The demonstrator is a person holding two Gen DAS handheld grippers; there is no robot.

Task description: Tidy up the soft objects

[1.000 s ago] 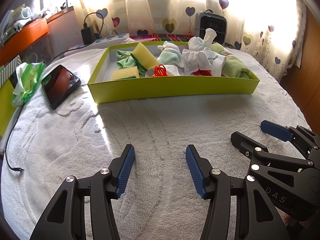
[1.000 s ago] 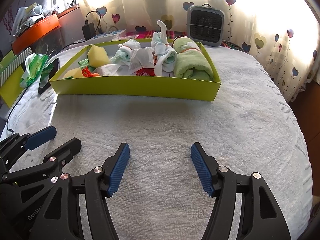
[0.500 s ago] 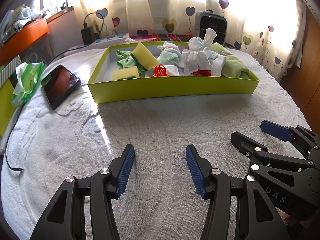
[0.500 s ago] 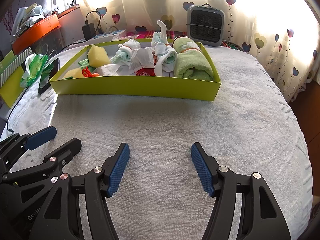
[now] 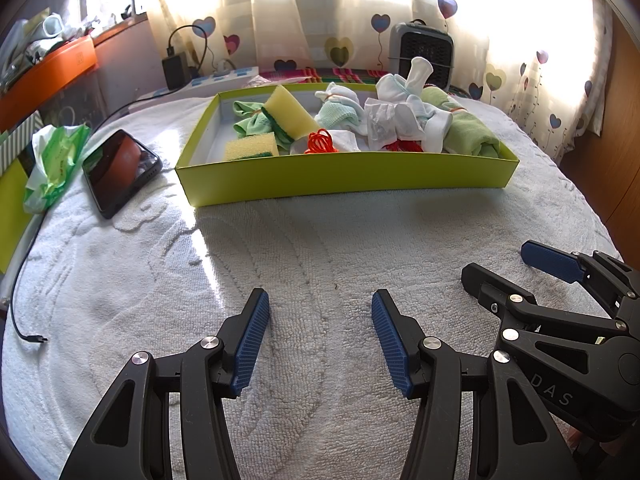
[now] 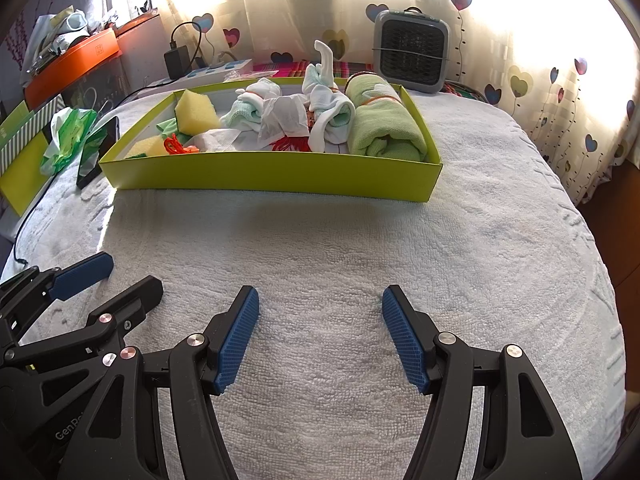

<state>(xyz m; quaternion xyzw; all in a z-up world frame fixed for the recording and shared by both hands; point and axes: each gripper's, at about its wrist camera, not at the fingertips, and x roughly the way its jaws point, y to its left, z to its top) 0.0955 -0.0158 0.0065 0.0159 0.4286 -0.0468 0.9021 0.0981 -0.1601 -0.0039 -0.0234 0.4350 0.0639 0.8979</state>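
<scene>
A lime-green box (image 5: 344,178) (image 6: 272,176) stands on the white towel-covered table, well beyond both grippers. It holds yellow sponges (image 5: 290,112) (image 6: 198,110), white and mint socks (image 5: 404,116) (image 6: 328,108), a rolled green towel (image 5: 470,134) (image 6: 382,124) at its right end, and a red-orange band (image 5: 320,142). My left gripper (image 5: 320,308) hovers open over bare towel, nothing between its blue pads. Beside it, my right gripper (image 6: 320,304) is likewise open and holds nothing. In the left wrist view the right gripper (image 5: 516,262) shows at the right edge.
A dark phone (image 5: 120,168) and a green-white plastic wrapper (image 5: 56,160) lie left of the box. A black cable (image 5: 24,272) trails along the left edge. A grey heater (image 6: 412,56) stands behind the box by the heart-patterned curtain. An orange shelf (image 6: 72,66) is at far left.
</scene>
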